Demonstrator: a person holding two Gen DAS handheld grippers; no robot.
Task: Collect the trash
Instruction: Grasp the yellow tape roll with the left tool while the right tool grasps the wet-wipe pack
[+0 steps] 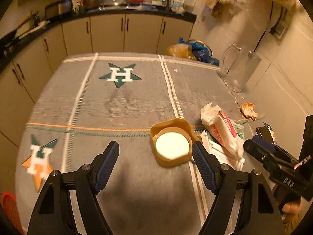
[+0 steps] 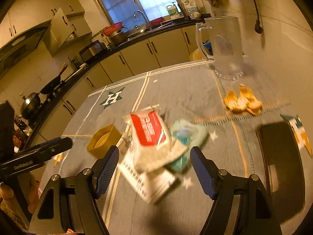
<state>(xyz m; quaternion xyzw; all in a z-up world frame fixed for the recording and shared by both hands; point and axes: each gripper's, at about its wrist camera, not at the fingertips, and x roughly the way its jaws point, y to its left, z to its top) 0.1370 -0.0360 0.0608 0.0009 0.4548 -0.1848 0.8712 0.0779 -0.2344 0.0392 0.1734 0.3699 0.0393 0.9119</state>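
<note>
A brown paper tub [image 1: 172, 143] with a white inside sits on the grey tablecloth [image 1: 127, 101], just ahead of my left gripper [image 1: 155, 144]. That gripper is open, and the tub is close to its right fingertip. A red-and-white wrapper [image 2: 150, 137], a teal packet [image 2: 185, 135] and a white printed carton [image 2: 148, 184] lie in a heap. My right gripper [image 2: 154, 148] stands open over this heap, and its pads do not press on anything. Orange peels [image 2: 242, 100] lie further right. The wrapper [image 1: 221, 131] and the right gripper [image 1: 256, 137] also show in the left wrist view.
A clear glass pitcher [image 2: 225, 49] stands at the far right of the table. A dark flat object [image 2: 281, 166] lies near the right edge. Plastic bags [image 1: 193, 52] sit behind the table. Kitchen cabinets and a counter [image 1: 125, 13] run along the back and left.
</note>
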